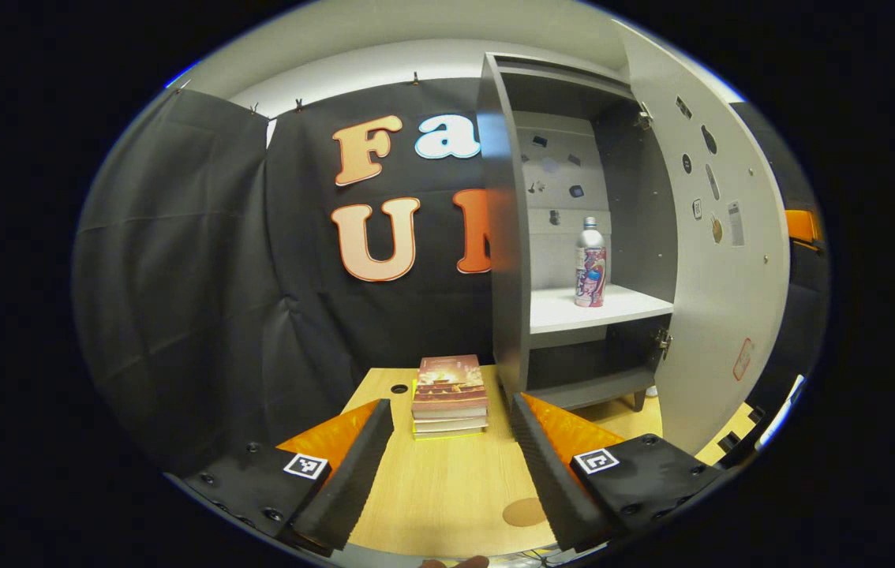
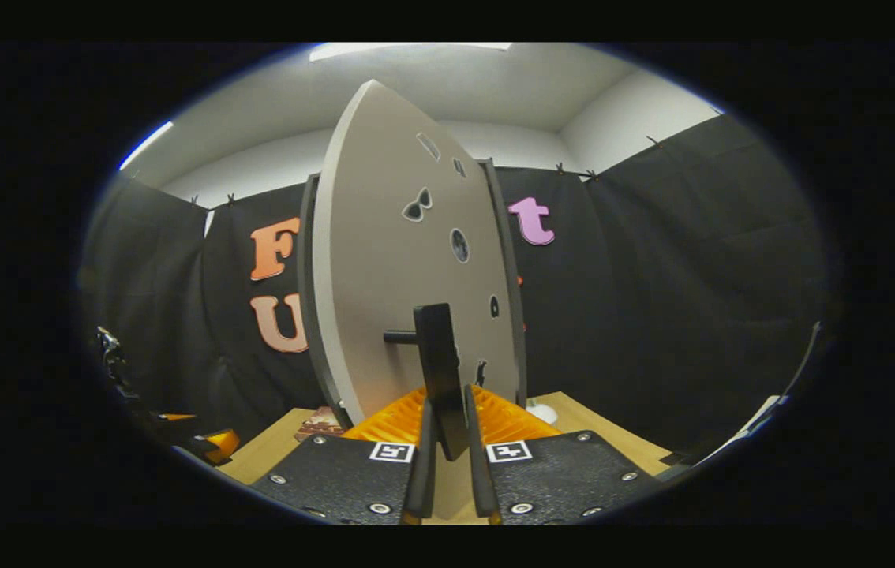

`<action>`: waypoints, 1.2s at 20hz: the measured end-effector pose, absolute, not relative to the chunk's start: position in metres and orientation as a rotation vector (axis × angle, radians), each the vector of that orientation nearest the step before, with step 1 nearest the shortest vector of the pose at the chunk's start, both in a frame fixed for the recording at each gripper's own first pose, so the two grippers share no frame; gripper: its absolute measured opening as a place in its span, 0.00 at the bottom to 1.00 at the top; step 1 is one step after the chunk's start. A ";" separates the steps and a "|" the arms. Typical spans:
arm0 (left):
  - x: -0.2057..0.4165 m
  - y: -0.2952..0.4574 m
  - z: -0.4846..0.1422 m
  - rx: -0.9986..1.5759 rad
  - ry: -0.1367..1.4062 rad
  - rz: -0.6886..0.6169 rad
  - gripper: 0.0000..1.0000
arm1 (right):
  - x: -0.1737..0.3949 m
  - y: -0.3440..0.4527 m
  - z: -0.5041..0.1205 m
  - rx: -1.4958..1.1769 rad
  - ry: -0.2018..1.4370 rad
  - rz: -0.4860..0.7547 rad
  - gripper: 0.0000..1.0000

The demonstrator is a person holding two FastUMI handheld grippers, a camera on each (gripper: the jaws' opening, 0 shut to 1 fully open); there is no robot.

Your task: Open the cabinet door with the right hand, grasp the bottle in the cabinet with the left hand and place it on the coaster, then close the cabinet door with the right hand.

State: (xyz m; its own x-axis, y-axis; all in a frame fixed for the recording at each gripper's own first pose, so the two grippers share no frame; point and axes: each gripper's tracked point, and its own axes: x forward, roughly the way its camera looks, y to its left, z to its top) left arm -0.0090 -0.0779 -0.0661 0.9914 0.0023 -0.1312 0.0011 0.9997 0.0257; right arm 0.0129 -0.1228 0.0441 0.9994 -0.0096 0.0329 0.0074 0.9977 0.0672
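A silver bottle (image 1: 589, 264) with a colourful label stands upright on the white shelf of the grey cabinet (image 1: 507, 237). The cabinet door (image 1: 724, 260) is swung wide open to the right. In the left gripper view, my left gripper (image 1: 451, 442) is open over the wooden table (image 1: 447, 481), well short of the bottle. A round brown coaster (image 1: 524, 511) lies by its right finger. In the right gripper view, my right gripper (image 2: 447, 426) is shut on the door's black handle (image 2: 438, 355), and the door (image 2: 408, 276) shows nearly edge-on.
A stack of books (image 1: 450, 394) lies on the table just left of the cabinet's base. Black cloth walls close the booth behind and at both sides. The open door blocks the table's right side.
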 end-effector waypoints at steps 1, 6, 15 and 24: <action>-0.009 -0.088 -0.067 0.031 0.134 -0.006 0.95 | 0.011 -0.132 0.045 0.063 -0.034 -0.021 0.19; -0.005 -0.141 -0.068 0.035 0.141 -0.048 0.98 | 0.012 -0.175 0.043 0.048 -0.031 -0.046 0.11; 0.001 -0.201 -0.067 0.053 0.142 -0.077 0.98 | 0.017 -0.267 0.044 0.084 -0.023 0.057 0.05; 0.005 -0.215 -0.050 0.048 0.117 -0.040 0.98 | 0.024 -0.276 0.038 0.103 -0.012 0.155 0.11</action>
State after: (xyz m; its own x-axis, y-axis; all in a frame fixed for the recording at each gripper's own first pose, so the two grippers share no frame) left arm 0.0047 -0.2153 -0.0497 0.9924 -0.0373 -0.1174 0.0429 0.9980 0.0456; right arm 0.0238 -0.2758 0.0377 0.9879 0.1539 0.0195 -0.1551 0.9827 0.1014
